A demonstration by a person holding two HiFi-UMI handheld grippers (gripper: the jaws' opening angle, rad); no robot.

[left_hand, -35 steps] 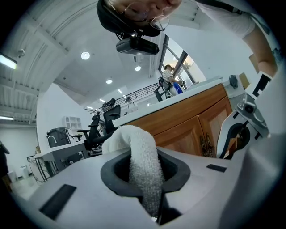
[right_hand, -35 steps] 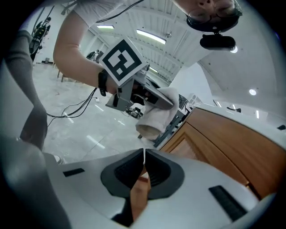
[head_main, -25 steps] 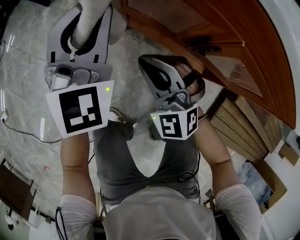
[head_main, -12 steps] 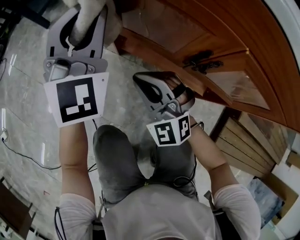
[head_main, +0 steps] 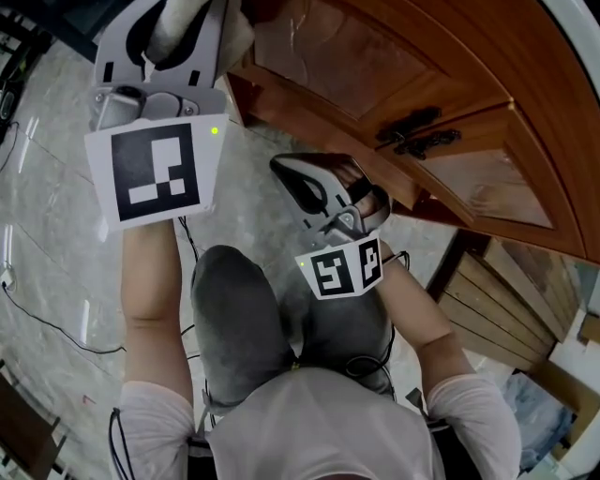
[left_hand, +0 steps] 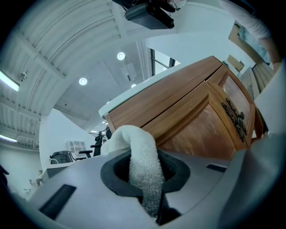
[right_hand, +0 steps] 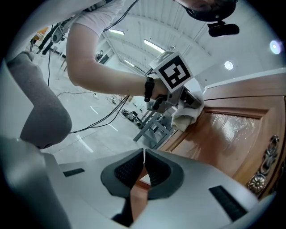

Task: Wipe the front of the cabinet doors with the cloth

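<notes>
A white terry cloth (left_hand: 142,167) is pinched in my left gripper (left_hand: 150,190), which is shut on it. In the head view that left gripper (head_main: 178,11) is at the top left, and the cloth (head_main: 180,28) reaches the lower left corner of the wooden cabinet door (head_main: 328,56). The right gripper view shows the cloth (right_hand: 187,117) resting against the glossy door panel (right_hand: 223,134). My right gripper (head_main: 286,173) hangs lower, in front of the doors, apart from them. Its jaws (right_hand: 144,154) are shut with nothing between them.
Dark ornate handles (head_main: 417,131) sit where the two doors meet, right of both grippers. The person's grey-trousered knees (head_main: 253,319) are below the grippers. Cables (head_main: 47,328) lie on the marble floor at the left. Wooden slats (head_main: 511,281) stand at the right.
The left gripper with the cloth has moved up and closer to the cabinet door. The right gripper has dropped slightly and stays shut. The cabinet now fills more of the head view.
</notes>
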